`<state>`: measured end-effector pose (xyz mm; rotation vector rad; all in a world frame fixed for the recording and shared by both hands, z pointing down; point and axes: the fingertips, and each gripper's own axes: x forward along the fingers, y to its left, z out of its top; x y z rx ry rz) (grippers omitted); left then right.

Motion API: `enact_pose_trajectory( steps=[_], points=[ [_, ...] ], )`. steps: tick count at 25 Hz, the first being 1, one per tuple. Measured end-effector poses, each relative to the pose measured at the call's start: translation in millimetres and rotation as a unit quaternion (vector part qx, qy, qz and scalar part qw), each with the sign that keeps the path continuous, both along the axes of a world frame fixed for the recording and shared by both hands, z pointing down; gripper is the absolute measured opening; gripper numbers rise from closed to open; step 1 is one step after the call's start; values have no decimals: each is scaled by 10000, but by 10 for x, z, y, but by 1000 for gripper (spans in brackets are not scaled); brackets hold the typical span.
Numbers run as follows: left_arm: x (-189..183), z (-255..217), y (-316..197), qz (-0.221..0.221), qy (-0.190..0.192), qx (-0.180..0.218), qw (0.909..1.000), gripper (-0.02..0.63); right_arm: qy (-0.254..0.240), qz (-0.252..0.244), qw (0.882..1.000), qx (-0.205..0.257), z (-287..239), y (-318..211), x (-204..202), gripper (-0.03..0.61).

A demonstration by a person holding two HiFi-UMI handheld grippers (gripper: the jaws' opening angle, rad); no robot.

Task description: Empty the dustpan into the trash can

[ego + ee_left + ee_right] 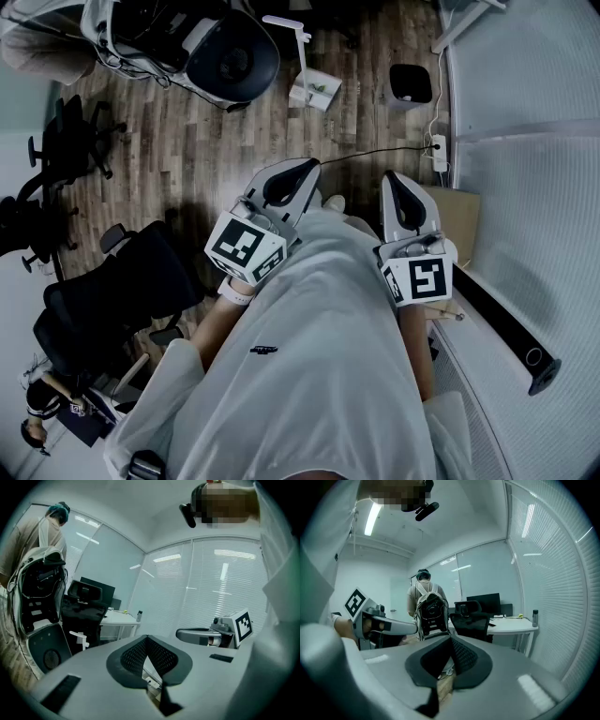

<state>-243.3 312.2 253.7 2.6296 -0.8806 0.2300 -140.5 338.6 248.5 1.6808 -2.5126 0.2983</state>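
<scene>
Both sets of jaws are closed right up with nothing in them. In its own view the left gripper (149, 640) has its black mesh pads pressed together at the tip with no gap. The right gripper (451, 640) looks the same: pads meeting, empty.

From the head view, the left gripper (302, 171) and the right gripper (394, 180) sit side by side in front of the person's light grey shirt (319, 356), apart from each other and pointing out over the wooden plank floor (187, 141). Neither touches anything.

The white dustpan with an upright handle (312, 86) stands on that floor, well ahead of both grippers. The small black trash can (410, 82) is near it, off to the right by the white blinds.

Counts:
- two grippers, each with one black-and-white marker cube (246, 246)
- one dustpan
- one trash can
- one white power strip (438, 151)
- three black office chairs (127, 286) that I can make out on the left
</scene>
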Motion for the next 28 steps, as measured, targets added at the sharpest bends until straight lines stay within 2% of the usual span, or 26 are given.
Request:
enact_pose_trajectory(
  steps=[7, 13, 17, 28],
  points=[
    [-65, -11, 100, -26, -124, -37, 9999, -2, -39, 173, 9998, -3, -19, 163, -29, -2],
    [-39, -15, 66, -145, -173, -87, 9997, -2, -310, 43, 9995, 49, -17, 227, -10, 5],
    [-40, -27, 98, -174, -181, -52, 9997, -2, -295, 169, 9994, 29, 7, 246, 38, 5],
    [-267, -84, 183, -526, -246, -37, 9983, -2, -275, 20, 9996, 19, -8, 369, -73, 5]
  ],
)
